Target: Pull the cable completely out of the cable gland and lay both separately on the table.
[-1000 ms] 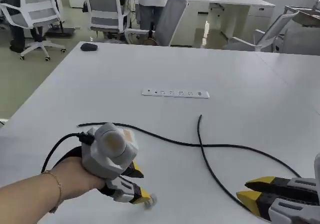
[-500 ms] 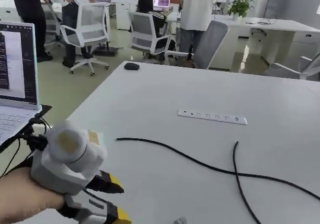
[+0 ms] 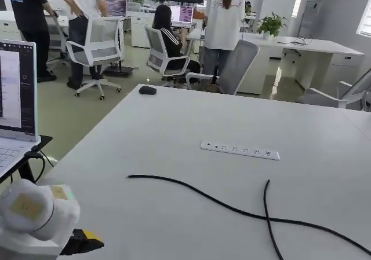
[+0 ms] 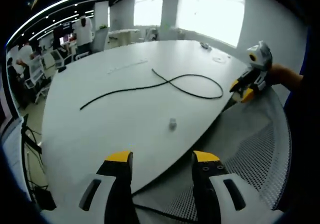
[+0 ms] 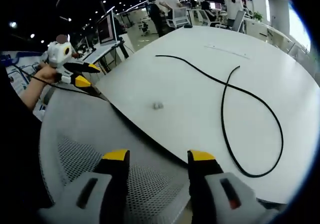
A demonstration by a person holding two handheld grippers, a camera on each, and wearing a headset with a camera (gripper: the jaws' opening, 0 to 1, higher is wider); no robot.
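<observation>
Our left gripper drawn back off the table since before, jaws released, our right gripper released too, cable gland lying apart from the cable

Bright, even daylight; window glare; fisheye edges warped.

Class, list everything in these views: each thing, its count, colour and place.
Table: one, white, centre.
Cable: one, black, looped on the table.
Cable gland: one, pale grey, on the table, apart from the cable.
Power strip: one, white, beyond the cable.
Mouse: one, black, table's far corner.
Laptop: one, silver, left of the table.
Mesh chair: one, grey, at the near edge.
People: several, white or dark tops, desks behind.
Left gripper: one, grey, yellow tips, open, empty.
Right gripper: one, grey, yellow tips, open, empty.
</observation>
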